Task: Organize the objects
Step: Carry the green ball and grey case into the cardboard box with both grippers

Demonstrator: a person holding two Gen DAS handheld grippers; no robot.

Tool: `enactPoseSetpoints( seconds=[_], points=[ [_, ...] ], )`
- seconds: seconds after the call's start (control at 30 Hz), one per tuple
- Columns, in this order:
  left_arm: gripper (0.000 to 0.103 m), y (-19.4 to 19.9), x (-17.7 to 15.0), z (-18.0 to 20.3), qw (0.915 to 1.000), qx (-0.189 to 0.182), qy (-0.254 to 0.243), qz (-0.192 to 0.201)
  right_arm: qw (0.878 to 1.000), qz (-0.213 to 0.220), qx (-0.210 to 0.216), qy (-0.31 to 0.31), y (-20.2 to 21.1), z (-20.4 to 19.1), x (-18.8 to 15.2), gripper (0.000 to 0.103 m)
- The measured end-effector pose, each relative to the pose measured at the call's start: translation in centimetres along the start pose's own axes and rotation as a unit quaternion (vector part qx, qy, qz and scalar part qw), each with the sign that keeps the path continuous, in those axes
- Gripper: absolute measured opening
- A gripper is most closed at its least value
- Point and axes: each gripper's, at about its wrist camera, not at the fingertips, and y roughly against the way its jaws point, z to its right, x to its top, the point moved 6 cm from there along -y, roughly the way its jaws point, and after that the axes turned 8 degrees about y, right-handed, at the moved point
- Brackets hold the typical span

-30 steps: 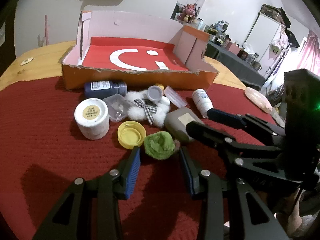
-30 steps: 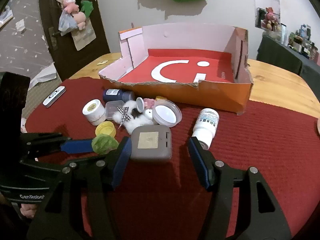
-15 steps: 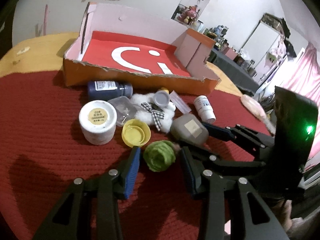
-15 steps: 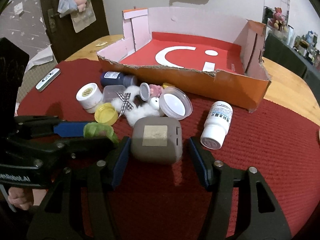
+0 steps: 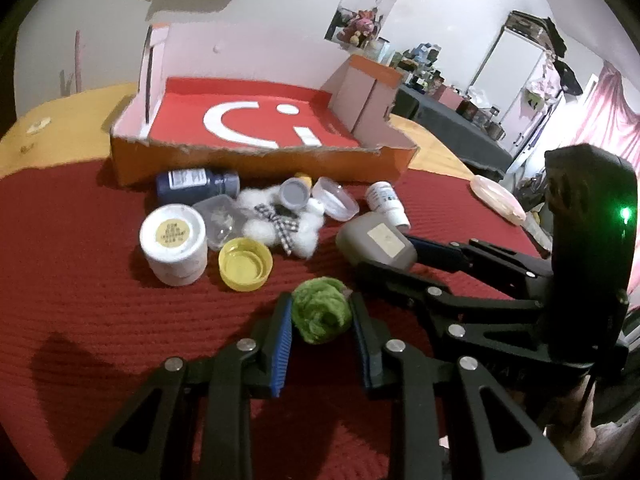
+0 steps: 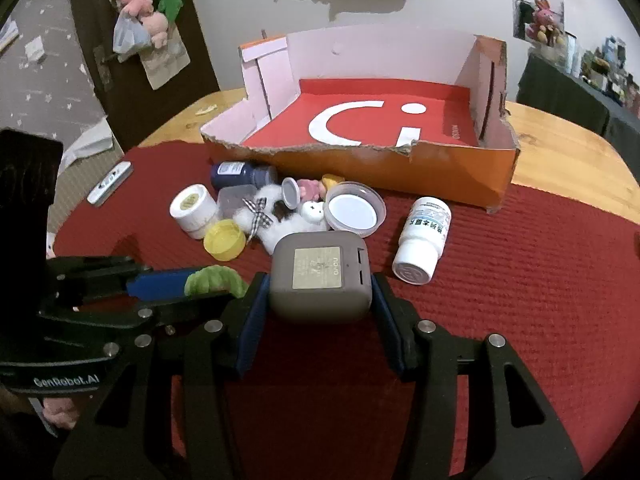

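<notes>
Where the left wrist camera looks down along its fingers, the left claw (image 5: 322,322) is clamped on a fuzzy green ball (image 5: 321,309), the blue pads pressed into both its sides over the red mat (image 5: 80,300) that covers the counter. Just beyond lie a yellow cap (image 5: 245,263), a white jar (image 5: 174,239), a white plush toy (image 5: 280,224) with a checked bow and a dark blue bottle (image 5: 198,185), all bunched near the front wall of the orange cardboard box (image 5: 260,164) toward the counter's far edge. To the right, the right claw (image 5: 394,254) has its fingers on either side of a grey rounded case (image 5: 376,242). From the right wrist camera, that right claw (image 6: 320,290) is clamped on the grey rounded case (image 6: 320,276), pads against both its flanks. A white pill bottle (image 6: 424,240) lies on its side just right of it, a clear round lid (image 6: 354,210) just behind. At left the left claw (image 6: 208,286) grips the fuzzy green ball (image 6: 214,280). A remote (image 6: 110,182) lies by the mat's left edge.
</notes>
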Motion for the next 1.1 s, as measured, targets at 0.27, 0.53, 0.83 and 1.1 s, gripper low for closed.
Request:
enactPoseSetpoints(
  seconds=[0.27, 0.53, 0.83, 1.1],
  points=[
    [0.028, 1.8, 2.0, 0.3, 0.9983, 0.034, -0.024, 0.041, 0.999, 0.032, 0.002, -0.007, 2.0, -0.4, 1.8, 0.049],
    [0.028, 3.0, 5.5, -0.1, 0.9945, 0.059, -0.026, 0.082, 0.998, 0.065, -0.010, -0.003, 3.4, -0.6, 4.2, 0.049],
    [0.028, 3.1, 8.8, -0.2, 0.9911, 0.077, -0.033, 0.103, 0.997, 0.075, -0.023, -0.007, 3.2, 0.7, 6.8, 0.049],
    [0.028, 2.1, 11.2, -0.1, 0.9907, 0.083, -0.040, 0.101, 0.997, 0.073, -0.023, -0.017, 2.2, 2.0, 8.8, 0.049]
  ],
)
